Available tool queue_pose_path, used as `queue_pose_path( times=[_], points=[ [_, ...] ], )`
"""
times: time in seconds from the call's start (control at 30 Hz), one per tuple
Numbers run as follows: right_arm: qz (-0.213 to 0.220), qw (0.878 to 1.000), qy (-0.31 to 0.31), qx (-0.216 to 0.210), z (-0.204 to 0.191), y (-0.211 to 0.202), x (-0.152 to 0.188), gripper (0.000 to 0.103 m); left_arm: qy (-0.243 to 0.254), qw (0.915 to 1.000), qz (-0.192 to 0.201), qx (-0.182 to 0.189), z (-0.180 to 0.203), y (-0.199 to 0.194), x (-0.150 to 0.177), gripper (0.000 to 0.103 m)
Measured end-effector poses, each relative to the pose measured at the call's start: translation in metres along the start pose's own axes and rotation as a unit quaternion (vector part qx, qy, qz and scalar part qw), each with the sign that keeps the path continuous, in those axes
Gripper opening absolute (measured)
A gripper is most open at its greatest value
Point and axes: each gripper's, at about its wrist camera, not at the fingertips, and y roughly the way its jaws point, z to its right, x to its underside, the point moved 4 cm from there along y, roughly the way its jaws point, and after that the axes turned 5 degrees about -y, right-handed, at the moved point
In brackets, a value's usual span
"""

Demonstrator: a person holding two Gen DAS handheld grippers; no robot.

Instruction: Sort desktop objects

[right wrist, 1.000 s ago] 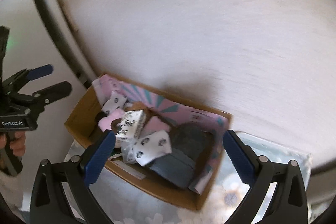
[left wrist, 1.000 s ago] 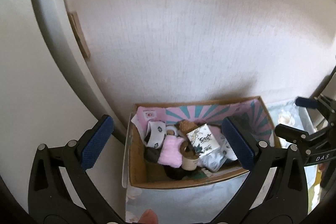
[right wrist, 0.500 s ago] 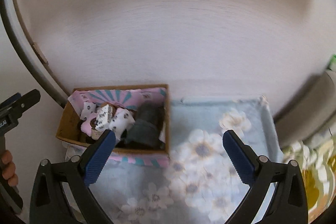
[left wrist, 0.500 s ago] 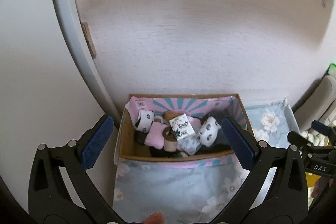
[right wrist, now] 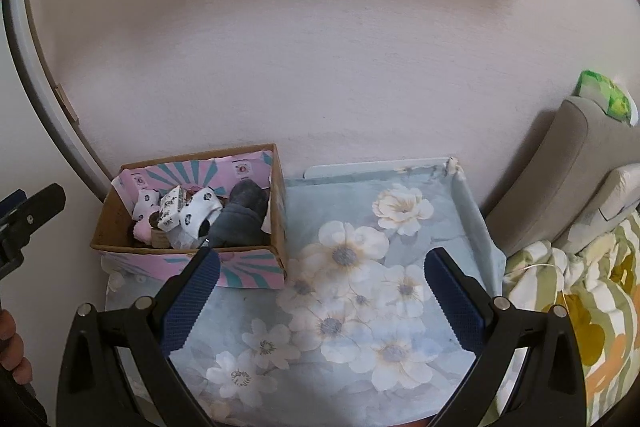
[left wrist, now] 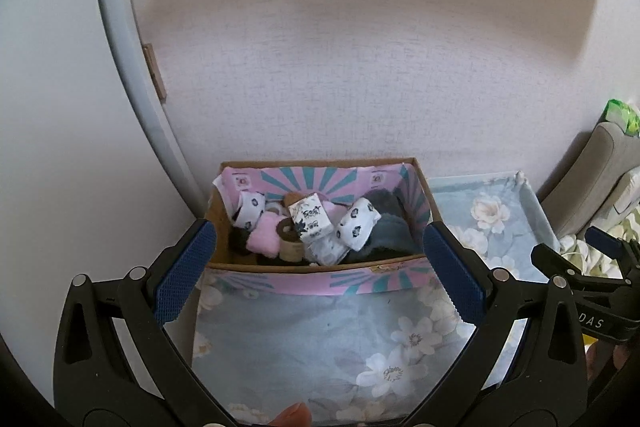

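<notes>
My left gripper (left wrist: 320, 279) hangs with its jaws spread wide and nothing between them, lined up on the cardboard box (left wrist: 316, 269) at the desk's back left corner, against the wall; I judge I hold it there because that is where the things to sort are piled. In the box I count two white printed socks (left wrist: 357, 223), one pink fluffy piece (left wrist: 264, 237), one small white printed carton (left wrist: 310, 219), one brown roll (left wrist: 289, 239) and one dark grey garment (left wrist: 390, 227); more may lie underneath, which I cannot tell. To the right the desk (right wrist: 360, 307), covered in a blue flowered cloth, lies bare from the box to its right edge, so it looks like the place to lay things out. My right gripper (right wrist: 320, 303) hovers over that bare stretch, jaws also wide and holding nothing, probably ready to receive. Beyond the desk's right edge are one grey cushion (right wrist: 568, 163) and one green packet (right wrist: 606, 97) on top of it
</notes>
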Motion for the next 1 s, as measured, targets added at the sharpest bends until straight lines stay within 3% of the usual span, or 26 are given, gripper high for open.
queue_pose_path(
  times=[1.0],
  points=[
    [0.001, 1.000, -0.017, -0.002, 0.010, 0.001, -0.004, 0.102, -0.004, 0.9999, -0.012, -0.004, 0.015, 0.004, -0.001, 0.103]
  ],
)
